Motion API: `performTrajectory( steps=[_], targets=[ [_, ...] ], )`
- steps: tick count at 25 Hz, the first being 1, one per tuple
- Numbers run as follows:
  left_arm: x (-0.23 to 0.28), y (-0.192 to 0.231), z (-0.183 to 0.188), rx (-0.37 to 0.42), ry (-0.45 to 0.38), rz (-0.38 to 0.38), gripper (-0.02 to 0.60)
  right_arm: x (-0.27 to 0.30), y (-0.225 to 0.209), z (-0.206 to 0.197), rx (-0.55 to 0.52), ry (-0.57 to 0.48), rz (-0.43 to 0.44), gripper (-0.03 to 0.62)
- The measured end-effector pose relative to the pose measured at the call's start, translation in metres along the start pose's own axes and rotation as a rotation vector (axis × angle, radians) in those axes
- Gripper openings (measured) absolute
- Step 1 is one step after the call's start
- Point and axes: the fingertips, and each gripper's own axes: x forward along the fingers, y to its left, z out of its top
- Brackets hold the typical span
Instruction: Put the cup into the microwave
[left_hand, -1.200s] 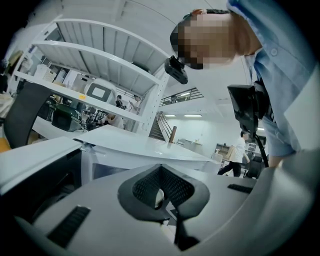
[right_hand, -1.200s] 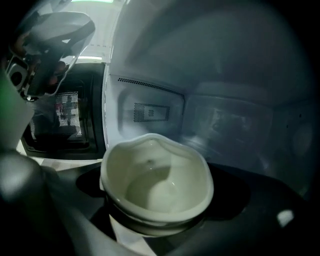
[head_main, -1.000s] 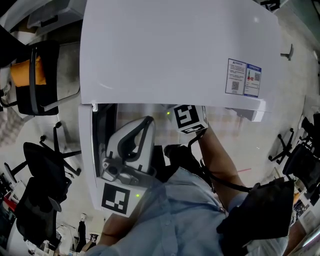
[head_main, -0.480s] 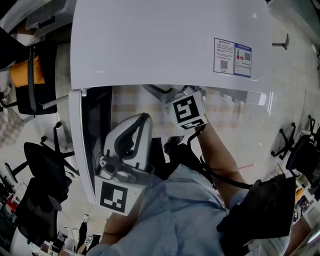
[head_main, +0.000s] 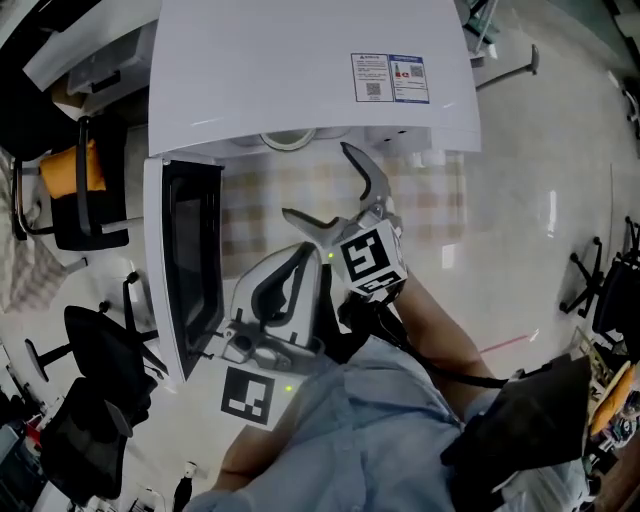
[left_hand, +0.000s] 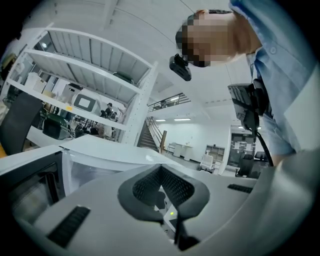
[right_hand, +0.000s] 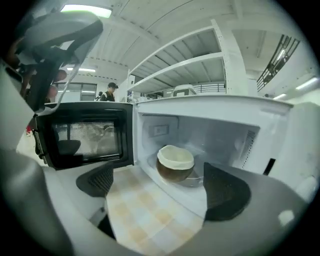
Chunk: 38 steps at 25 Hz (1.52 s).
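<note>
Cup (right_hand: 175, 162): brown outside, pale inside, upright in the microwave (right_hand: 210, 132) cavity, straight ahead of the right gripper (right_hand: 162, 189) and beyond its tips, untouched. Right jaws wide apart, only checked tabletop (right_hand: 145, 210) between them. Microwave door (right_hand: 82, 137) stands open, outboard of that view's left-side jaw. Left gripper (left_hand: 160, 169) close beside the right one, jaws closed together, empty.

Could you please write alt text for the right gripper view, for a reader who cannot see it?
A brown cup with a pale top stands in the open microwave, its door swung left. The right gripper, jaws apart and empty, faces it over a checked cloth.
</note>
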Motion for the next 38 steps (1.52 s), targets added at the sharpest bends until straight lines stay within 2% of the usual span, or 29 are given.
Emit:
performTrajectory(
  steps=[4,7,10,13,14,19,25,38],
  targets=[
    [-0.003,-0.023,0.002,0.004,-0.001,-0.032,0.005,-0.023,0.02,-0.003,0.03,0.007,0.031,0.548],
    [-0.001,-0.025,-0.001,0.006,0.009,-0.041,0.005,-0.027,0.027,-0.003,0.033,0.004,0.033,0.473],
    [0.003,-0.017,-0.005,-0.003,0.023,-0.038,0.005,-0.021,0.022,-0.003,0.054,-0.01,0.01,0.304],
    [0.008,-0.003,-0.011,-0.017,0.042,-0.035,0.005,-0.005,0.017,-0.009,0.03,0.002,-0.016,0.034],
    [0.01,0.002,-0.013,-0.021,0.047,-0.034,0.005,0.002,0.016,-0.013,0.017,0.015,-0.02,0.003],
    [0.022,0.03,-0.023,-0.048,0.076,-0.026,0.005,0.036,0.01,-0.03,0.056,0.074,-0.035,0.003],
    [0.036,0.062,-0.025,-0.074,0.091,-0.015,0.005,0.064,-0.005,-0.034,0.109,0.096,-0.062,0.003],
    [0.057,0.093,-0.021,-0.099,0.112,-0.04,0.005,0.094,-0.031,-0.024,0.141,0.106,-0.085,0.003]
  ],
)
